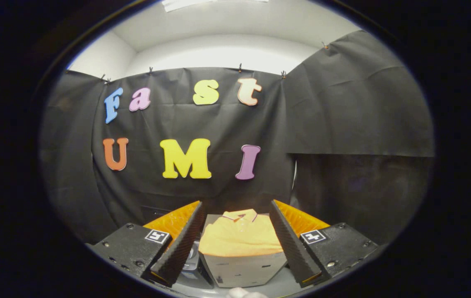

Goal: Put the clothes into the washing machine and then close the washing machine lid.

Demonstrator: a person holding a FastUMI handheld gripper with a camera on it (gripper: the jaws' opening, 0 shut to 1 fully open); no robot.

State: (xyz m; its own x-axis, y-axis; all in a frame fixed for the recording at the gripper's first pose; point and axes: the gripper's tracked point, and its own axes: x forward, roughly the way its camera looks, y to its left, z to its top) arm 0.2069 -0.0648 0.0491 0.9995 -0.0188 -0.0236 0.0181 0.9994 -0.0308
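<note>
Hand-held gripper [235, 244] hangs with fingers spread wide, empty, framing the folded yellow collared shirt [240, 235] at twelve o'clock just ahead. Shirt rests atop a pale box-like stand [243, 269], raised, likely for easy pickup.

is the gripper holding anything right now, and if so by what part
Nothing is held. The gripper is open, fingers spread apart, with the folded yellow shirt lying on a box ahead between them, untouched.
</note>
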